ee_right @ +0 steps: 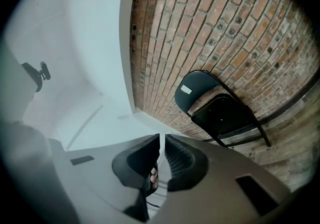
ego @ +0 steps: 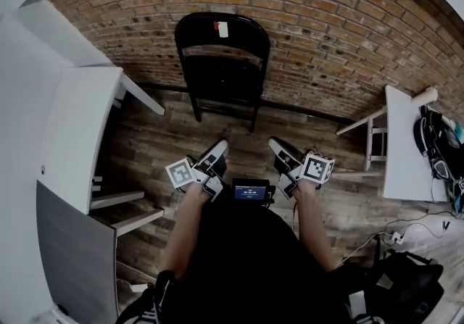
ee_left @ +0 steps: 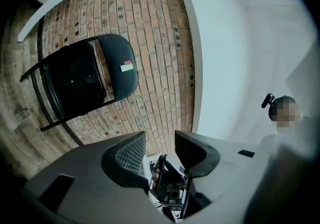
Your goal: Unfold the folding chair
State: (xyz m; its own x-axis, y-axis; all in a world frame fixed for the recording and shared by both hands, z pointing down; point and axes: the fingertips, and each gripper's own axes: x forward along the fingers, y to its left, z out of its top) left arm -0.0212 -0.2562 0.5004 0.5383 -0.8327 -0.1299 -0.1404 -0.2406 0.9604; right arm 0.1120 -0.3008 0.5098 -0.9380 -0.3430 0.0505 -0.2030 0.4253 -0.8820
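You are holding left gripper (ee_left: 159,144) part-open, empty; right gripper (ee_right: 162,142) nearly closed, empty. Folding chair (ego: 222,61) leaning folded against brick wall (ego: 333,25), untouched.

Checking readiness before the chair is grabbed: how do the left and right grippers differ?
The left gripper has its jaws apart with a clear gap; the right gripper has them closed to a thin slit. In the head view the left gripper angles toward the right, the right gripper toward the left. Both are empty, with the folding chair ahead, untouched.
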